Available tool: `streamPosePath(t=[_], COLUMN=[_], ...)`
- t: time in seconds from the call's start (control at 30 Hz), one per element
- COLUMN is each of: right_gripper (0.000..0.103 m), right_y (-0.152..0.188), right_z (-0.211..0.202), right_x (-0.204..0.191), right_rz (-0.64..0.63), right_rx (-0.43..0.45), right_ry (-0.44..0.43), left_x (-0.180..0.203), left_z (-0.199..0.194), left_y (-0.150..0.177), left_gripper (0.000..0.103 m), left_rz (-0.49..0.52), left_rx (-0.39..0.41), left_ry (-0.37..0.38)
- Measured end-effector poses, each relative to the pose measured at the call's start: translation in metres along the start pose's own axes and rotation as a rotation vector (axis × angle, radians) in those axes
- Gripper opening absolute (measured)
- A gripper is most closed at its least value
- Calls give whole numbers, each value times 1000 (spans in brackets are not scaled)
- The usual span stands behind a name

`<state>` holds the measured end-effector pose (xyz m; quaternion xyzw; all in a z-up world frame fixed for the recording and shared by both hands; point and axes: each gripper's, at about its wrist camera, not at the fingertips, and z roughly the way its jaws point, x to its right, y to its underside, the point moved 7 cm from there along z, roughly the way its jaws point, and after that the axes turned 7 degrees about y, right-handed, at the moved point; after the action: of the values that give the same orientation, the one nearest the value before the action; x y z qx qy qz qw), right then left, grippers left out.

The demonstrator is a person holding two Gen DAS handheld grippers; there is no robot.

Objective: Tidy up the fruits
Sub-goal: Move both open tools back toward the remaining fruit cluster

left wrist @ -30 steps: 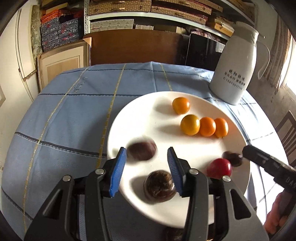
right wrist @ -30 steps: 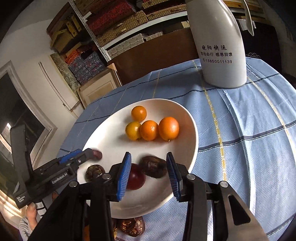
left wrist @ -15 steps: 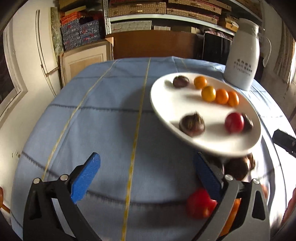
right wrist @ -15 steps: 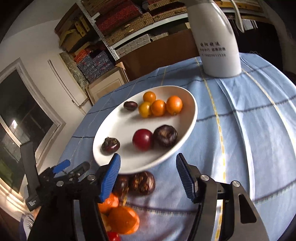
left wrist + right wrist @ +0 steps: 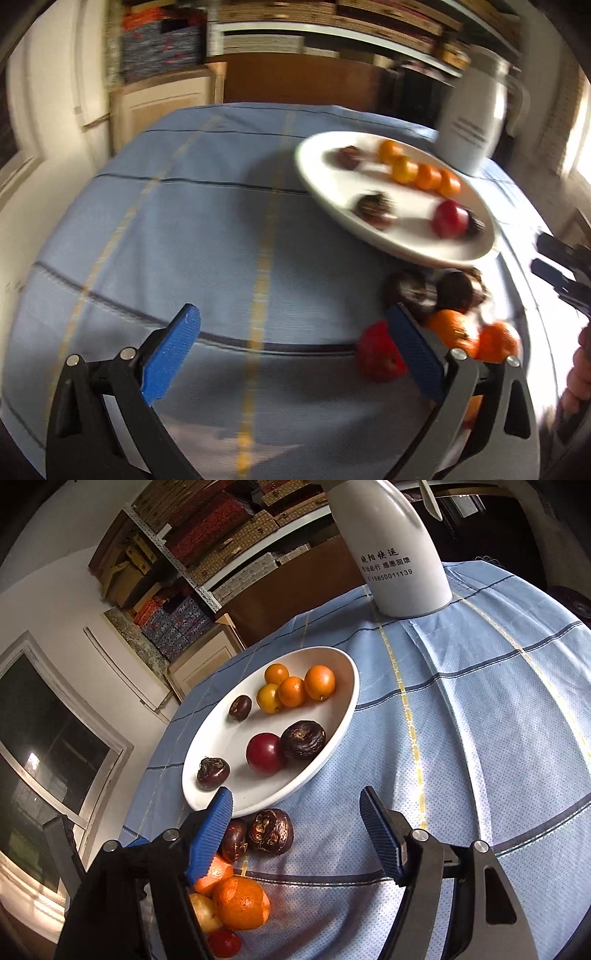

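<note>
A white plate [image 5: 332,749] on the blue cloth holds several small oranges [image 5: 291,691], a red fruit [image 5: 265,754] and three dark brown fruits [image 5: 303,739]. It also shows in the blurred left wrist view [image 5: 325,184]. Beside its near rim lie two dark fruits [image 5: 271,830], two oranges [image 5: 241,902], a yellowish fruit [image 5: 204,911] and a red fruit [image 5: 222,942]. My right gripper [image 5: 295,834] is open and empty above this pile. My left gripper [image 5: 291,350] is open wide and empty over the cloth, with the loose red fruit [image 5: 376,356] by its right finger.
A tall white thermos jug [image 5: 391,554] stands behind the plate on the round table's blue checked cloth [image 5: 480,709]. Shelves with boxes [image 5: 207,554] and a wooden cabinet [image 5: 162,99] stand beyond the table's far edge.
Both grippers have drawn back from the plate and opened wider. The loose pile of fruit by the plate's near rim has come into view. A dark fruit rolled to the plate's far side.
</note>
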<state>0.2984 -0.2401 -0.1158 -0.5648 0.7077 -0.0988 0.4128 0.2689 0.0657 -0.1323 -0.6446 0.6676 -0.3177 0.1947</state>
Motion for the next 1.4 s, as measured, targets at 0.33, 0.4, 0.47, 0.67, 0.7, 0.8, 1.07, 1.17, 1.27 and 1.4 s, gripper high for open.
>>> streamPosePath(t=[0.33,0.4,0.47,0.67,0.7,0.8,1.07,1.17,1.27,1.4], right_gripper=[72,73,73,74,74,74,74,74,74,74], right_y=[1,2,2,5,5,4,4,4,4,4], right_z=[-2,-1,1,5,5,5,4,5,6,7], right_x=[-3,-3,-2,-2,-2,-1,-2,-2,0,0], right_rz=[-4,-5,-3,-5,-2,6,3,1,3,-3], right_rx=[-5,-10,-17,-37,-36,-36,-36,-36,-39,-40], right_ry=[-20,-16,-13,-6,-5,-12,-16,-12,-6,-2], left_x=[-8,0,5,6,0,-22,-9,1,10,22], left_z=[-12,-12,-10,-7,-8,-11,-6,3,10,20], left_y=[16,17,15,14,13,13,18,13,5,-2], left_gripper=[98,98,99,99,99,98,98,98,99,99], left_rz=[-51,-31,-17,-17,-27,-110,-84,-15,38,109], left_rx=[-8,-8,-10,-17,-10,-4,-30,-33,-16,-11], left_ry=[67,89,104,111,82,42,102,52,15,-12])
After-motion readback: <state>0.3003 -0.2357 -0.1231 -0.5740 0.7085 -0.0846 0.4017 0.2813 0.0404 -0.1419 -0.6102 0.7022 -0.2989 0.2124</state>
